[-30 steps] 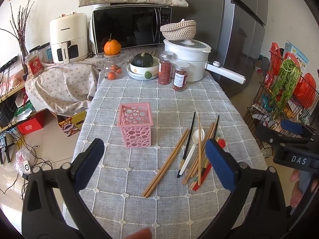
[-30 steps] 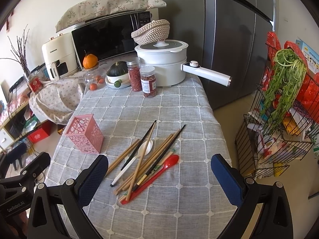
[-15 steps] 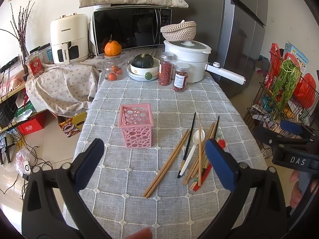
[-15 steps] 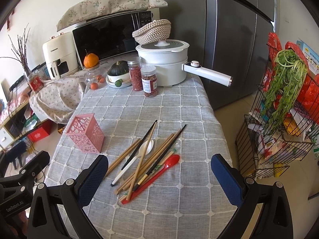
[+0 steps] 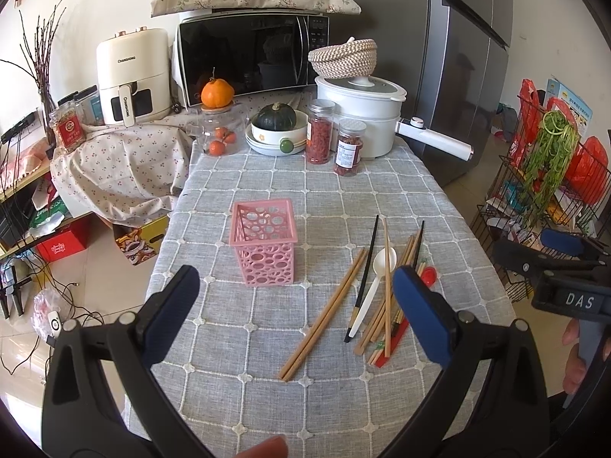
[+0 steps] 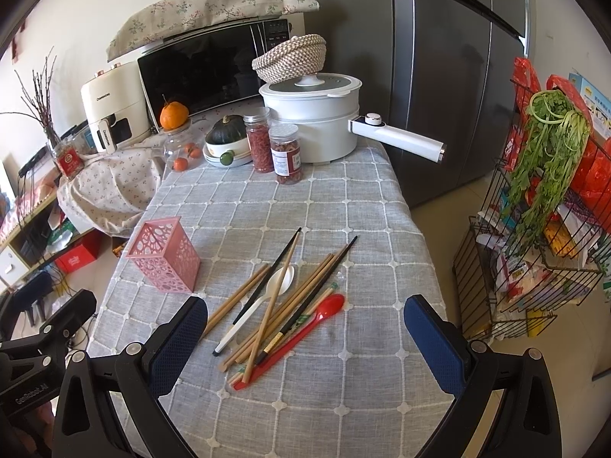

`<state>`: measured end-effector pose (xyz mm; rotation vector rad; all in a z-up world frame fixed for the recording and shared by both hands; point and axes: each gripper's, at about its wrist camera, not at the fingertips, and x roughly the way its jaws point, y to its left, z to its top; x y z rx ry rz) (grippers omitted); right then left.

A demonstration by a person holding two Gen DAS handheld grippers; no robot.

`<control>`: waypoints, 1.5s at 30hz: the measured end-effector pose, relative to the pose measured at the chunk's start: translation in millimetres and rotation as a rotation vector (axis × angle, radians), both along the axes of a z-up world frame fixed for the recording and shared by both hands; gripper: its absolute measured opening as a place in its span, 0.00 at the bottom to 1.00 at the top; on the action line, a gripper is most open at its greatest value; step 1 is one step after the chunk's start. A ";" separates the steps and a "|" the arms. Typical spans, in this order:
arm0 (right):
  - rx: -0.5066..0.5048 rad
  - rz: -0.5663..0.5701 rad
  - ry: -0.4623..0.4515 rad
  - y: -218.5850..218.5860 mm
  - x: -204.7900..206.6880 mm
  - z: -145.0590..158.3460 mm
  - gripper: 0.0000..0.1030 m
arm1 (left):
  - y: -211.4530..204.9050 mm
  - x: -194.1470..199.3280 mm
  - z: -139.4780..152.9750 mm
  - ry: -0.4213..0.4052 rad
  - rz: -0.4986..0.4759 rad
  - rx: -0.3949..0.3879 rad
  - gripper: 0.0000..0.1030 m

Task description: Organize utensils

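A pink perforated holder (image 5: 263, 246) (image 6: 164, 255) stands empty on the grey checked tablecloth (image 5: 305, 198). To its right lies a loose pile of wooden chopsticks (image 5: 326, 311) (image 6: 267, 315), black chopsticks (image 5: 364, 263) (image 6: 267, 278), a white spoon (image 5: 378, 271) (image 6: 267, 297) and a red spoon (image 6: 305, 332) (image 5: 427, 276). My left gripper (image 5: 296, 316) hovers open above the near table edge, in front of holder and pile. My right gripper (image 6: 305, 341) is open too, low over the pile's near end, holding nothing.
At the table's far end stand a white pot (image 5: 361, 114) with a long handle, two spice jars (image 5: 336, 141), a bowl with a squash (image 5: 277, 129) and a glass jar (image 5: 219, 139). A wire rack with greens (image 6: 534, 210) stands right of the table.
Both grippers have drifted slightly forward and up; the scene sits a little lower in the views. Nothing on the table has moved.
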<state>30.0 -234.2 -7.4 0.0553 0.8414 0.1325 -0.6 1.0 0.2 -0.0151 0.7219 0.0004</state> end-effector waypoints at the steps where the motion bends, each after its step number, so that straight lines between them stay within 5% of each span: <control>1: 0.006 0.000 0.008 -1.7 1.6 -1.0 1.00 | -0.2 1.9 -0.3 0.004 -0.003 0.005 0.98; 6: 0.016 -0.004 0.061 -11.8 16.5 -7.3 1.00 | -4.3 12.4 -0.6 0.041 -0.066 -0.005 0.98; 14: 0.130 -0.040 0.186 -48.0 45.7 -25.9 1.00 | -33.0 49.6 -20.0 0.208 -0.199 -0.005 0.94; 22: 0.167 -0.027 0.274 -64.7 65.8 -46.1 0.78 | -69.2 108.8 -63.5 0.451 -0.291 -0.009 0.46; 31: 0.160 -0.026 0.319 -73.3 74.6 -60.4 0.75 | -84.5 155.5 -120.7 0.622 -0.278 0.088 0.12; 45: 0.132 -0.041 0.330 -82.8 81.4 -66.5 0.75 | -85.4 171.4 -146.0 0.688 -0.260 0.156 0.08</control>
